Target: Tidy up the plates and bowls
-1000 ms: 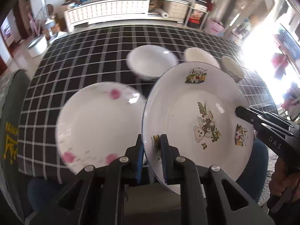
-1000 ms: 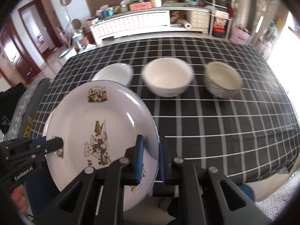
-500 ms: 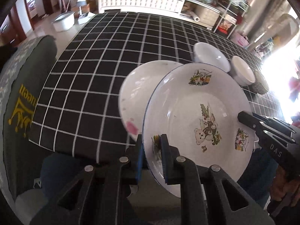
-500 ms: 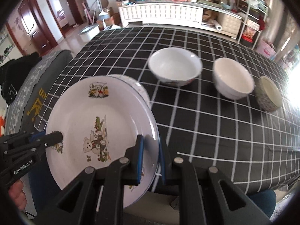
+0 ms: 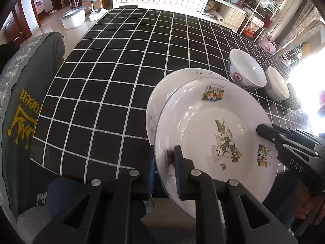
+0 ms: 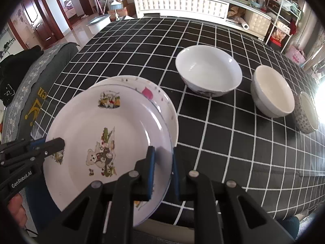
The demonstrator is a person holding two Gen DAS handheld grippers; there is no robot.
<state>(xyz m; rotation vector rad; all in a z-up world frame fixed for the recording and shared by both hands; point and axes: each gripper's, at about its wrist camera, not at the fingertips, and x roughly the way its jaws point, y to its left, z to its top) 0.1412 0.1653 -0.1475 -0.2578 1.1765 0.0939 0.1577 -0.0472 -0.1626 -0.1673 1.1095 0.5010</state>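
Observation:
A white plate with cartoon bear prints hangs just above the table's near edge, held from both sides. My left gripper is shut on its left rim, and in the right wrist view it shows at the plate's left rim. My right gripper is shut on its right rim and appears at the plate's right side in the left wrist view. Under it lies a white plate with pink flowers, mostly covered. Three bowls stand to the right: a wide white one, a plain white one, a speckled one.
The table has a black cloth with white checks. A chair with a grey cover stands at the left. A white cabinet and shelves line the far wall. A person's hand grips the left tool.
Both grippers carried the bear plate leftward and slightly down, so it now covers most of the pink-flower plate. The bowls have slid toward the right of both views.

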